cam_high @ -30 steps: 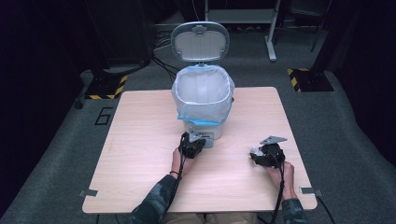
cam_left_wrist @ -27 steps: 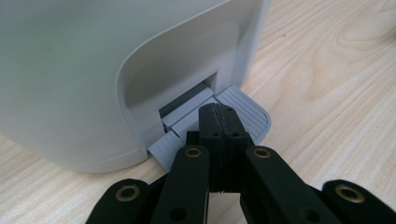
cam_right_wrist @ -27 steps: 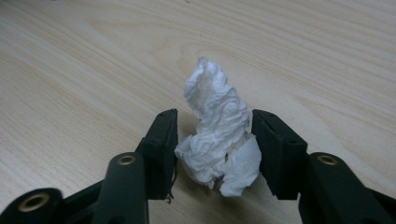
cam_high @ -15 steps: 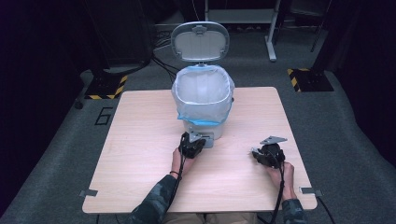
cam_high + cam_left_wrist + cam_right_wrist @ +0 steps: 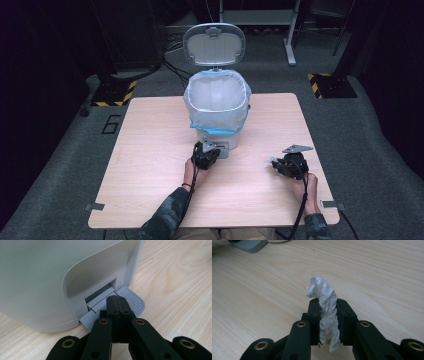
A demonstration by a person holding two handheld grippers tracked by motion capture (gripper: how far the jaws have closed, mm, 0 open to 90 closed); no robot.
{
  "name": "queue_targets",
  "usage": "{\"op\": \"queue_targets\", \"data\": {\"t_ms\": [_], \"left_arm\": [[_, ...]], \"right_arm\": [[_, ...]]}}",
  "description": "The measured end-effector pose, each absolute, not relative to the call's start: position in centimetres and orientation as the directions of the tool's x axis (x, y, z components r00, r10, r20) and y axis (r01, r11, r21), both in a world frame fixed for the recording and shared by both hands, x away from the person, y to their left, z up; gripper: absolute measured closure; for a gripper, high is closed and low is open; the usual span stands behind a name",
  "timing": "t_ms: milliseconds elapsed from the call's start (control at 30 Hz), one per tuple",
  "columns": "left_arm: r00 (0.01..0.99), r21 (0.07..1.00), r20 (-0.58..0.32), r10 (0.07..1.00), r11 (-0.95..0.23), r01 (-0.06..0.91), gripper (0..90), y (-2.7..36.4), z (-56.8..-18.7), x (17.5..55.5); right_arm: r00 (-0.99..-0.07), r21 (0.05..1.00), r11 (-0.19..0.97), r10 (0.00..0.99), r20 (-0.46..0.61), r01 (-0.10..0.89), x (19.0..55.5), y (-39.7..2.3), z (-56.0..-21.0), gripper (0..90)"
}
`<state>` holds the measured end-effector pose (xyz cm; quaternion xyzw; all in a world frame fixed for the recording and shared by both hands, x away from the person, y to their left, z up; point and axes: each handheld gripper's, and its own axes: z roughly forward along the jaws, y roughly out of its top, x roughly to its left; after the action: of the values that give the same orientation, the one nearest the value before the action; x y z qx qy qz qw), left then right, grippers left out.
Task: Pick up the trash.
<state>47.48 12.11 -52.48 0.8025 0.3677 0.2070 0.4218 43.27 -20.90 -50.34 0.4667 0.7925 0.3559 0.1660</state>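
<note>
The right gripper is clamped on a crumpled white tissue; its jaws have just been closing, and the tissue now sits pinched between the two black pads, its twisted top rising above the fingertips and its lower end hanging down between the arms. In the high view this gripper is at the near right part of the table, well apart from the bin and held by the person's right hand. The table is a light wood surface on a grey carpeted floor. On it, toward the far middle, stands a pale grey pedal bin lined with a thin white bag whose edge folds down over the rim; a blue band of the bag shows along the front. The bin's lid stands upright, fully raised behind the opening. The left gripper is at the foot of the bin, in the person's left hand. Seen from the left gripper view, its jaws are pressed tight together with nothing between them, and the joined fingertips bear down on the ribbed grey pedal that juts from the slot at the base of the bin.
</note>
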Motion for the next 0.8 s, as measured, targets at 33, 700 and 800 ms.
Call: {"op": "queue_targets", "data": {"t_ms": [33, 700, 800], "left_arm": [[0.644, 0.829, 0.020, 0.764, -0.373, 0.416, 89.9, 12.1, -52.5, 47.5], [0.646, 0.829, 0.017, 0.763, -0.372, 0.418, 90.0, 12.2, -52.5, 47.5], [0.646, 0.829, 0.017, 0.763, -0.372, 0.418, 89.9, 12.2, -52.5, 47.5]], "right_arm": [[-0.519, 0.717, 0.320, 0.852, 0.068, 0.619, 43.2, -21.0, -50.2, 74.9], [-0.543, 0.728, 0.322, 0.836, 0.080, 0.605, 43.1, -20.8, -48.7, 76.6], [-0.548, 0.729, 0.322, 0.832, 0.087, 0.604, 43.0, -20.8, -48.3, 76.7]]}}
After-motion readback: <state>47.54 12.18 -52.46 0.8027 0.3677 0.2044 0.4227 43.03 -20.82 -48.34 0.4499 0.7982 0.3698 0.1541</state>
